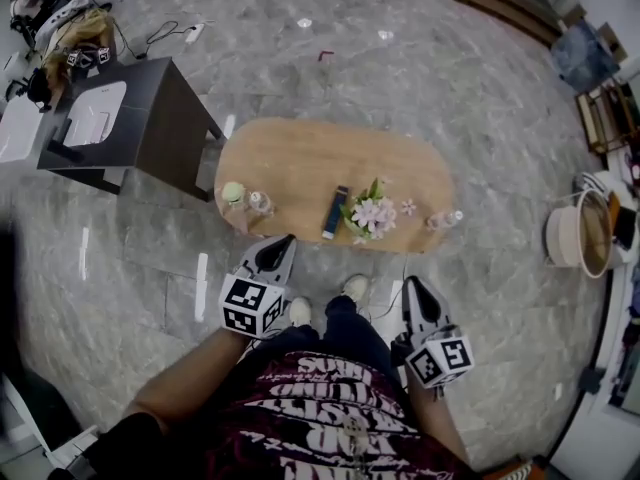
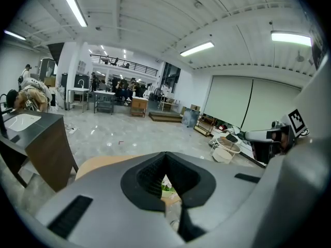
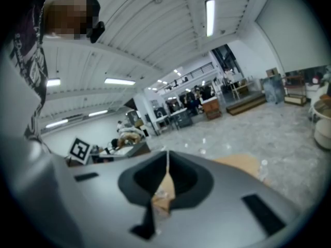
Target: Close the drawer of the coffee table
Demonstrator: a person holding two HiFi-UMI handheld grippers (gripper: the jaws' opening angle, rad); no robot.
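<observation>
Head view: left gripper (image 1: 284, 241) and right gripper (image 1: 412, 284) both pinched shut, empty, near coffee table (image 1: 300, 158); drawer unseen, closing seemingly unstarted.

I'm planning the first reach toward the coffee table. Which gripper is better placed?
Left, probably. In the head view the left gripper, shut, almost reaches the near edge of the coffee table. The right gripper, also shut, hangs farther back. The drawer itself can't be made out.
</observation>
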